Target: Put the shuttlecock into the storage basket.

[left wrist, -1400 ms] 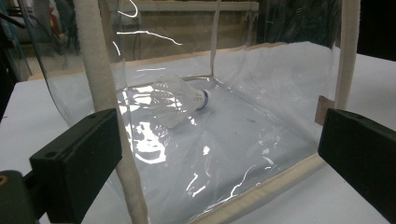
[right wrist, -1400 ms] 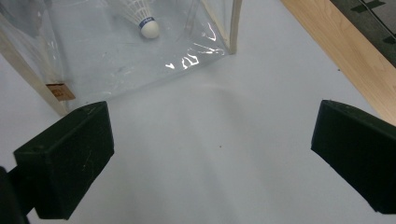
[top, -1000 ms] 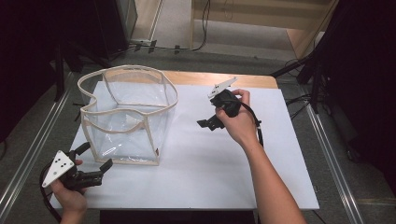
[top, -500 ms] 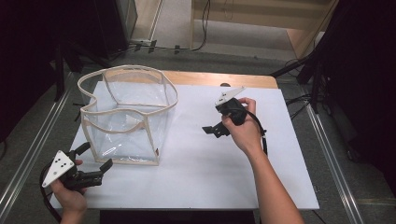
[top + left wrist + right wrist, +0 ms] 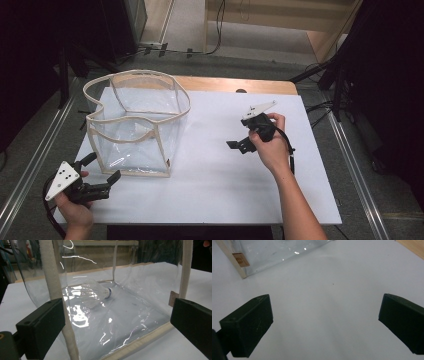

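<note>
Clear bag (image 5: 135,127) with cream trim stands open on the white bench (image 5: 210,190), left of centre. A shuttlecock (image 5: 96,293) lies on its side on the bag floor, seen through the wall in the left gripper view. Left tongs (image 5: 102,172) at the bag's near left corner, jaws wide apart, holding nothing; one jaw lies close beside a trimmed corner edge. Right tongs (image 5: 239,144) right of the bag, well apart from it, over bare bench, jaws also spread and empty.
</note>
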{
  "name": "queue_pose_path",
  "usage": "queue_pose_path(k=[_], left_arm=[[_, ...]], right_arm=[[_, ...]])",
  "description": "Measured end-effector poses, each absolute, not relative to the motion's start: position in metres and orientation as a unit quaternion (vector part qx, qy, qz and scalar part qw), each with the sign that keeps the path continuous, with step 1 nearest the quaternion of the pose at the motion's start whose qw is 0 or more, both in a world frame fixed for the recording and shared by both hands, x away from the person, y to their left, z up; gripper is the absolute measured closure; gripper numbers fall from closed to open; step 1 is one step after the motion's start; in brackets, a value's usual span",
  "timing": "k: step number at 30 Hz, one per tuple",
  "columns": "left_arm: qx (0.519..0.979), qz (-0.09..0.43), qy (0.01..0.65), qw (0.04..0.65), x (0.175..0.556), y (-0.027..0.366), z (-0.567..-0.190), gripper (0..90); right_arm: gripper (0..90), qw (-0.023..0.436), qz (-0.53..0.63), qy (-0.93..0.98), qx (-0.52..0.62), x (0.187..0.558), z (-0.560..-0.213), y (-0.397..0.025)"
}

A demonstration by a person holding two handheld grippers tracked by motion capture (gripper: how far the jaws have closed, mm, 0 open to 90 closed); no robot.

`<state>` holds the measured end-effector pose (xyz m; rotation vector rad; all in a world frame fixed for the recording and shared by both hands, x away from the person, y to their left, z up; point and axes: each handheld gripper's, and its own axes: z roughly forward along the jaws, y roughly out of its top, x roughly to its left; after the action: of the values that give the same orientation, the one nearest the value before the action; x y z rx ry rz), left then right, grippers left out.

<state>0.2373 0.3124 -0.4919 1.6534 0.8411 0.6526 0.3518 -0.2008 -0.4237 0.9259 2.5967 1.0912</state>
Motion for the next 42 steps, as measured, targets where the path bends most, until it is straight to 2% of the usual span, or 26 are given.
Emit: queue_pose_path(k=[42], left_arm=[[0.701, 0.278, 0.357, 0.552, 0.237, 0.312, -0.492, 0.1]], right_arm=[[0.0, 0.100, 0.383, 0.834, 0.385, 0.306, -0.471, -0.263]])
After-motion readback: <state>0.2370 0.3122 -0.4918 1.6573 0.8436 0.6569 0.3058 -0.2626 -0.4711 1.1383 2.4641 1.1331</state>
